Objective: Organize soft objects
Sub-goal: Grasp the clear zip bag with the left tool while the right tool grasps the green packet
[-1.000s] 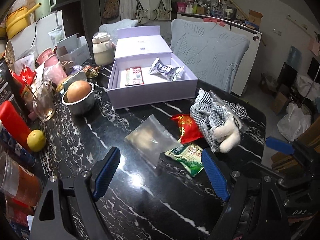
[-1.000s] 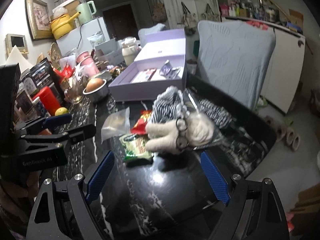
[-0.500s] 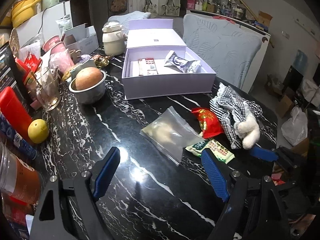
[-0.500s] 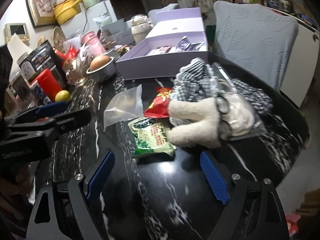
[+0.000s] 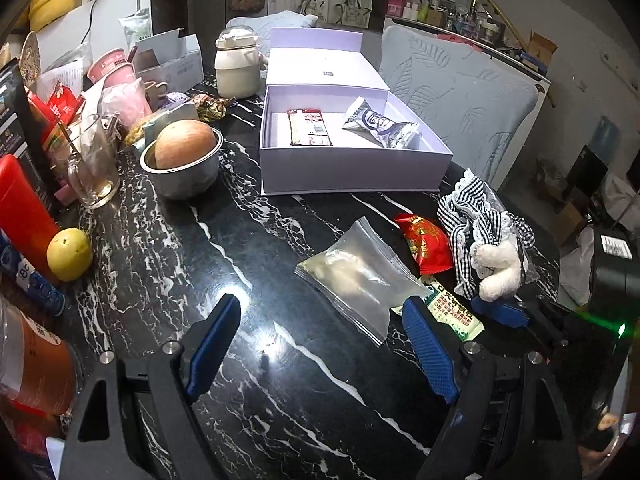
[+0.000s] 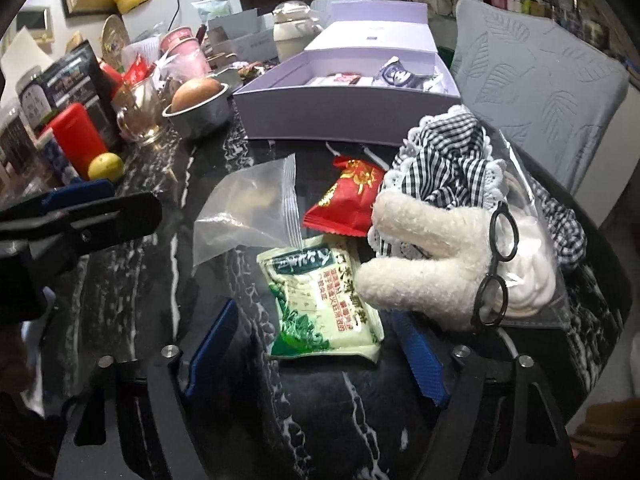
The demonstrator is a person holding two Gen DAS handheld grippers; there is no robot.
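My right tool points down at the black marbled bench, its jaws closing with the near end of the green snack packet lying between them; the blue pads do not press on it, so nothing is gripped. Just right of that packet, touching it, lies the white plush toy with small black glasses, in a checked dress and partly in a clear wrapper. A red snack packet lies beyond the green one, against the dress, and a clear zip bag lies to their left, one corner over the green packet. My left tool is held over bare bench with its jaws wide and nothing between them; the zip bag lies just ahead of its right pad, and the green packet shows just past that pad. From this side I see the red packet, the plush toy and the tip of my right tool just below the toy. Farther back stands an open lilac box with its lid up, holding a flat dark sachet and a silver wrapped packet, well apart from the cluster. Left of the box sit a metal bowl with a round brownish fruit in it, a glass mug and a yellow fruit.
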